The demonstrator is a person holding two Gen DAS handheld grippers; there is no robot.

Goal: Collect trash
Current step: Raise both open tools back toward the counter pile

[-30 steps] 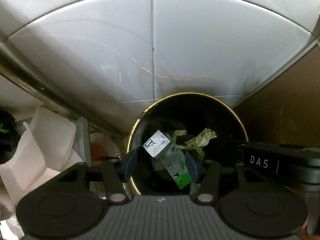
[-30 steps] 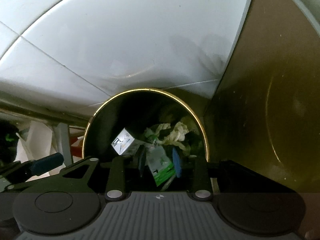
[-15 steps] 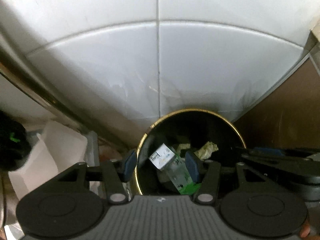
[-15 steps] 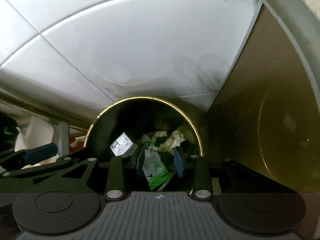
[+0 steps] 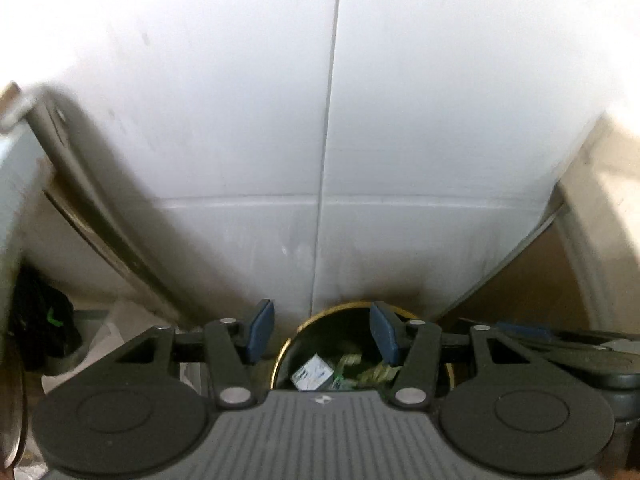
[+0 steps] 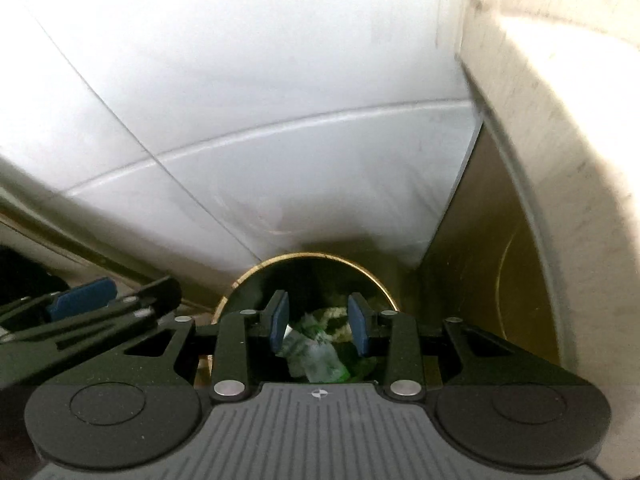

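A black trash bin with a gold rim point(image 5: 298, 330) point(image 6: 308, 257) stands on the white tiled floor by a wall corner. Inside lie a small white carton point(image 5: 313, 372), a green and white wrapper point(image 6: 320, 354) and crumpled yellowish paper point(image 5: 376, 372) point(image 6: 332, 314). My left gripper point(image 5: 322, 332) is open and empty, well above the bin. My right gripper point(image 6: 319, 324) is open and empty above the bin, with the wrapper seen below between its pads. The left gripper's blue pad point(image 6: 82, 298) shows at the left of the right wrist view.
A brown cabinet side point(image 6: 480, 280) and a pale rounded edge point(image 6: 560, 160) rise on the right. A metal rail point(image 5: 100, 216) runs along the left. White foam pieces point(image 5: 108, 340) and a dark object point(image 5: 40, 324) lie at lower left.
Both grippers have lifted up and away from the bin, which now looks smaller and lower in view. The trash stays in the bin. The views are motion-blurred.
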